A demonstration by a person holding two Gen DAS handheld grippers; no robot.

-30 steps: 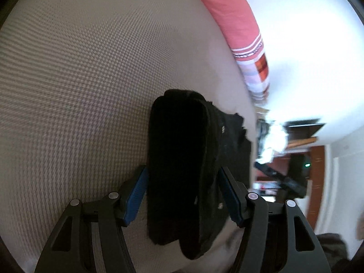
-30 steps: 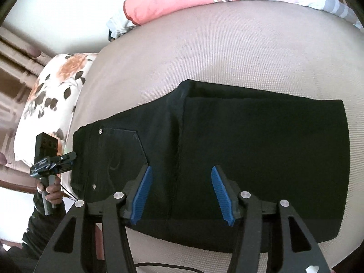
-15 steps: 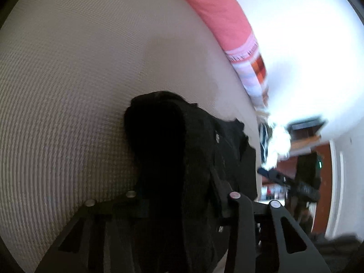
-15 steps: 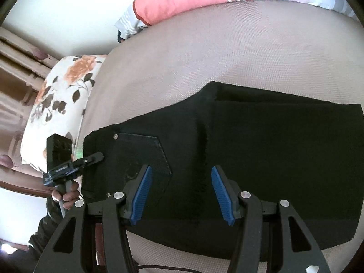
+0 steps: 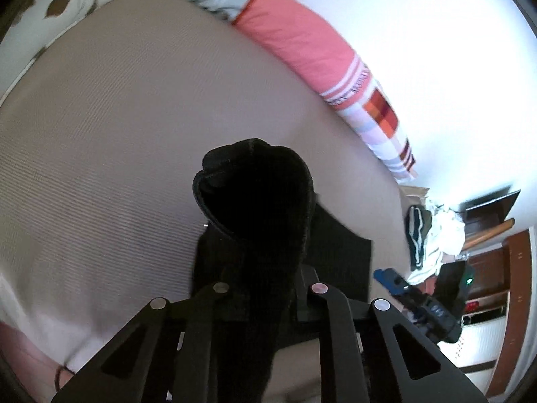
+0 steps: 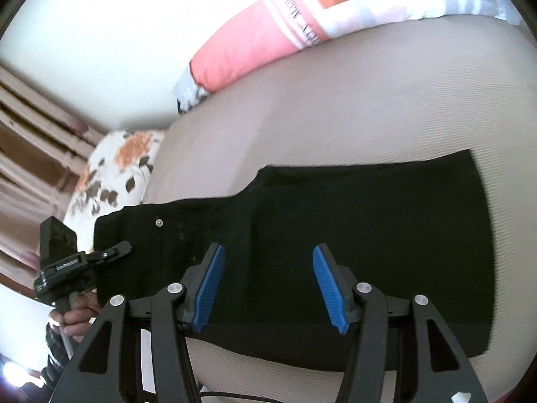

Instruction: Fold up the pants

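on a bed (image 6: 386, 107) with a beige textured cover, a pair of black pants (image 6: 369, 235) lies partly folded, spread across the middle of the right wrist view from nine o'clock to three o'clock. a rear pocket with a metal rivet (image 6: 158, 223) shows at its nine o'clock end. along the far edge of the bed, at twelve o'clock, lies a pink pillow (image 6: 268, 47) with white stripes and an orange check patch. a white floral pillow (image 6: 114, 174) sits at ten o'clock, just off the corner of the bed.

the right gripper (image 6: 265, 285) hangs over the near edge of the pants, its blue pads apart and released, with nothing pressed between them.

in the left wrist view, the left gripper (image 5: 268, 288) is clenched on a thick bunched fold of the pants (image 5: 258, 201), which rises in a dark hump at the centre and hides the pads; its jaws have just been closing on that cloth. the rest of the garment trails toward four o'clock on the bed cover (image 5: 117, 134). the person's left hand (image 6: 79, 315) grasps the handle of that gripper at eight o'clock in the right wrist view. a heap of clothes (image 5: 433, 238) sits off the bed at three o'clock in the left wrist view, blurred.
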